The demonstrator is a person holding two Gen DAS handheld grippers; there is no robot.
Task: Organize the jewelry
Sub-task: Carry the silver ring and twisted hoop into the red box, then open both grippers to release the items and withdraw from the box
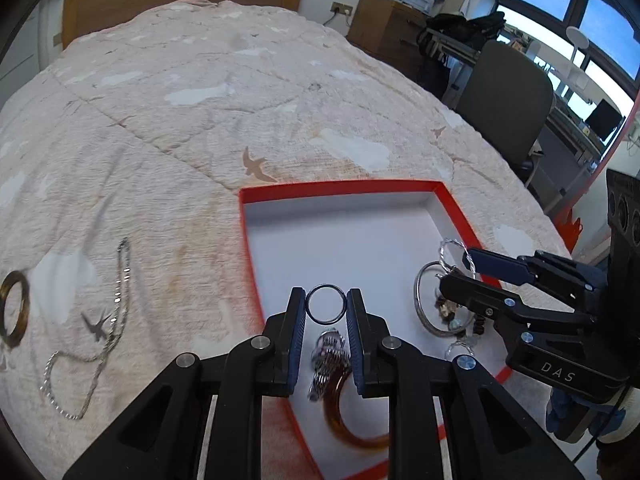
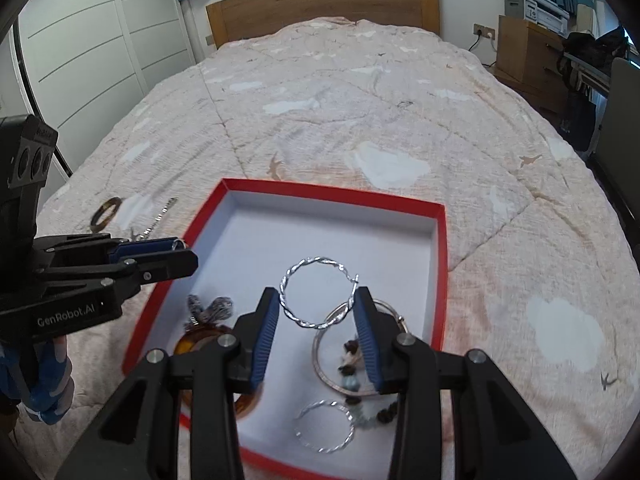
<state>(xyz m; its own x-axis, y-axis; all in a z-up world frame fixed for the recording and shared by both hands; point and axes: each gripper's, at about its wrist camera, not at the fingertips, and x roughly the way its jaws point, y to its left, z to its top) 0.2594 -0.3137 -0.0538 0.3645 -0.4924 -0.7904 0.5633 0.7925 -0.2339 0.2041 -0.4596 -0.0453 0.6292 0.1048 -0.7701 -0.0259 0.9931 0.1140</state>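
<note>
A red box with a white inside lies on the bed; it also shows in the right wrist view. My left gripper is shut on a small dark ring over the box's left part. My right gripper is shut on a twisted silver hoop over the box, and it shows in the left wrist view. In the box lie a silver bangle, a second twisted hoop, an amber bangle and beads. A silver chain and a brown bangle lie on the blanket to the left.
The pink quilt covers the bed up to a wooden headboard. An office chair and desk stand to the right. White wardrobe doors stand to the left.
</note>
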